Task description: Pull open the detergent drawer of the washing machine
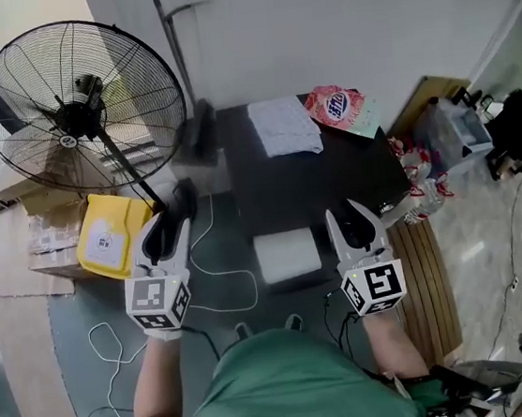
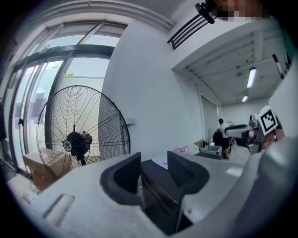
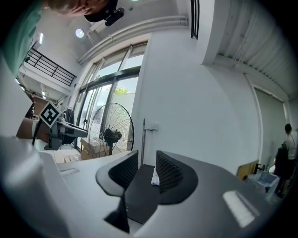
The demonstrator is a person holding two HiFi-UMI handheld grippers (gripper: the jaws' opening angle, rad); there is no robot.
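Note:
The dark washing machine (image 1: 332,170) stands below me against the white wall. At its front edge a white rectangular part (image 1: 287,253) juts out; it looks like the detergent drawer, though it is blurred. My left gripper (image 1: 169,222) hangs left of that part, clear of the machine, jaws open and empty. My right gripper (image 1: 348,217) hovers just right of the white part, jaws a little apart and empty. In the left gripper view the left gripper (image 2: 153,169) points level over the dark machine top (image 2: 160,183). In the right gripper view the right gripper (image 3: 146,168) also points across the machine top (image 3: 142,193).
A white folded cloth (image 1: 283,125) and a pink detergent bag (image 1: 338,107) lie on the machine's top. A large black floor fan (image 1: 79,107) stands at the left, with a yellow bag (image 1: 109,237) and cardboard boxes (image 1: 29,243) by it. White cables (image 1: 214,275) trail on the floor. Clutter (image 1: 459,131) fills the right side.

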